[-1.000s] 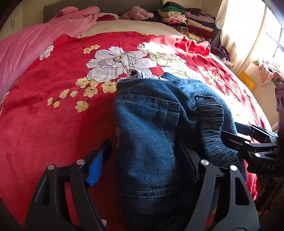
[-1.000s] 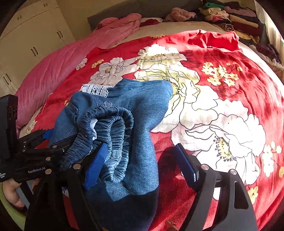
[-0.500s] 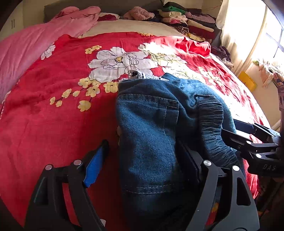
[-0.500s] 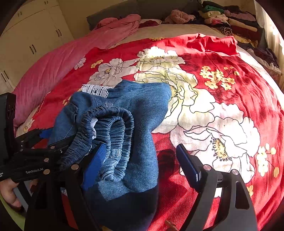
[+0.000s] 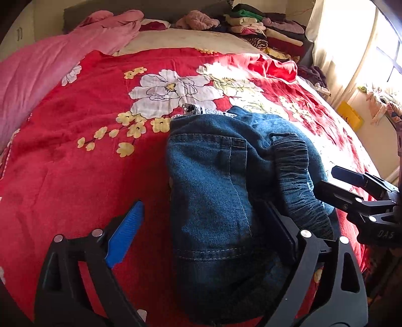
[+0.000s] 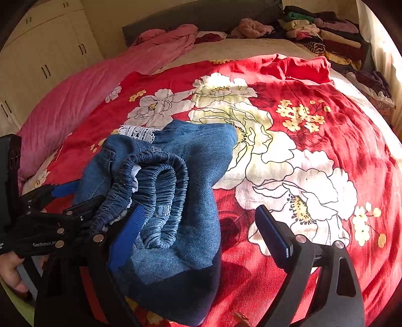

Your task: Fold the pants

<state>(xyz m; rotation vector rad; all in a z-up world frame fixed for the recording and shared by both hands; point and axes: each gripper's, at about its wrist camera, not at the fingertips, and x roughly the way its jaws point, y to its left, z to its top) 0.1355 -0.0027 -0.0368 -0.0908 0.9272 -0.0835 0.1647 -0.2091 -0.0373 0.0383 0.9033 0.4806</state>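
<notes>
Opening wider than before, both claws release the folded jeans (image 5: 226,196)

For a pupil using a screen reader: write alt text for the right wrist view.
Folded blue denim pants lie on a red floral bedspread, between the opening fingers of the right claw. The left claw reaches in from the left.

A red floral blanket (image 5: 75,176) is covering the bed, with a pink quilt (image 6: 83,95) lying along its far left edge. Folded clothes (image 5: 263,32) are sitting stacked by the headboard (image 6: 201,15). A curtain (image 5: 334,45) is glowing with daylight. Cupboards (image 6: 42,57) are standing, probably shut, behind the quilt.
</notes>
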